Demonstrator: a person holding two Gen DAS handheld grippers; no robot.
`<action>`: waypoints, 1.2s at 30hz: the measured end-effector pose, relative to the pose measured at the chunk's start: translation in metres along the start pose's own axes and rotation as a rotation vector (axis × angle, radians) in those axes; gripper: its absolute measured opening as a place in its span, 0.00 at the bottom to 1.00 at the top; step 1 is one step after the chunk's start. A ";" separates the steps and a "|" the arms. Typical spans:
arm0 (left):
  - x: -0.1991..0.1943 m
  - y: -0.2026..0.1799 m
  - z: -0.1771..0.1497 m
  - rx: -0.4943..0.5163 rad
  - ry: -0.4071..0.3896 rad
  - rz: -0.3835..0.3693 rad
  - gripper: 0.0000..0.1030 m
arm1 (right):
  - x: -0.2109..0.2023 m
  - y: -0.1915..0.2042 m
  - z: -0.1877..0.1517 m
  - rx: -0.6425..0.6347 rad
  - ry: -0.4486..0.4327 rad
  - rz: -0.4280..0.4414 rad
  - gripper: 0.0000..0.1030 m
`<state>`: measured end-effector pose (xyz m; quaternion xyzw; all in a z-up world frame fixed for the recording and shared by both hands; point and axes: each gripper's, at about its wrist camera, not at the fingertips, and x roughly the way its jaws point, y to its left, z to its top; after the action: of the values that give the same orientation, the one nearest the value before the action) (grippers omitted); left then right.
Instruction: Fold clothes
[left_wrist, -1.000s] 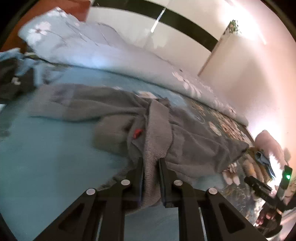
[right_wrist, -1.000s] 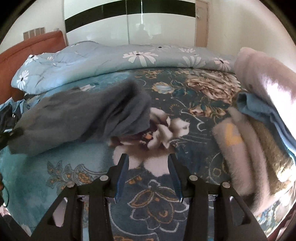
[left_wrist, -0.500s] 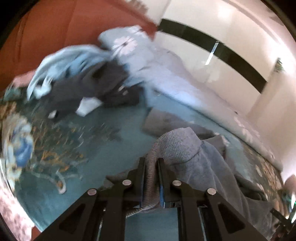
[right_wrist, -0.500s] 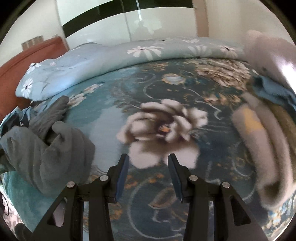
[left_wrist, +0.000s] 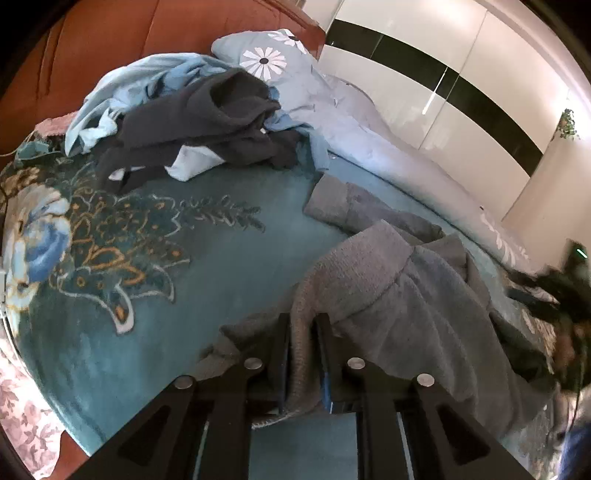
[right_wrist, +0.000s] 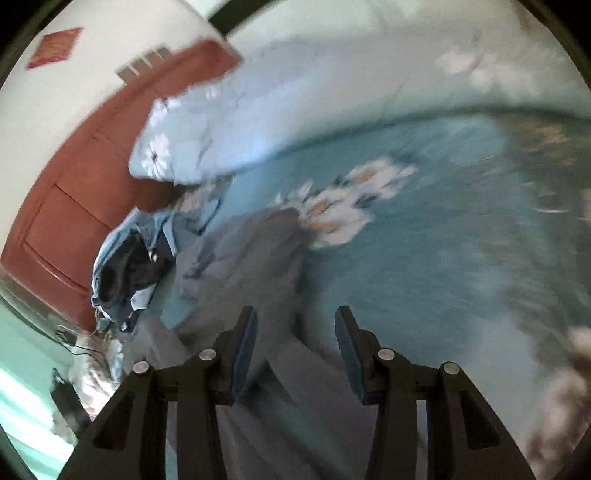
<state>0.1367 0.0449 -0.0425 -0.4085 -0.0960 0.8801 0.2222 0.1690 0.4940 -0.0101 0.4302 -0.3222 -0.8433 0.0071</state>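
Note:
A grey fleece garment (left_wrist: 413, 295) lies crumpled on the teal floral bedspread (left_wrist: 155, 236). My left gripper (left_wrist: 302, 325) is shut on the garment's ribbed hem, which bunches up between the fingers. One cuffed end (left_wrist: 332, 199) lies flat further back. In the blurred right wrist view the same grey garment (right_wrist: 258, 266) spreads under and ahead of my right gripper (right_wrist: 295, 325), which is open and empty just above the cloth.
A pile of dark and light-blue clothes (left_wrist: 192, 110) lies by the red-brown headboard (left_wrist: 110, 37). A rolled pale-blue duvet (left_wrist: 369, 125) runs along the far side. The pile also shows in the right wrist view (right_wrist: 129, 273).
My left gripper has swung left with the hem, bringing the headboard and clothes pile into view. My right gripper has moved left over the grey garment, still open.

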 end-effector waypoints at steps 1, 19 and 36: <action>0.000 0.002 -0.001 -0.002 0.004 -0.002 0.16 | 0.019 -0.002 0.009 0.032 0.052 -0.005 0.44; -0.002 0.009 -0.009 -0.009 0.044 -0.006 0.18 | 0.012 0.002 -0.050 -0.212 0.198 -0.149 0.09; -0.010 -0.002 -0.015 -0.021 0.071 0.001 0.26 | -0.198 -0.119 -0.093 0.134 -0.301 -0.451 0.06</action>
<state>0.1543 0.0416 -0.0449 -0.4421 -0.0971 0.8640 0.2206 0.3932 0.5953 0.0274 0.3605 -0.2708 -0.8547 -0.2572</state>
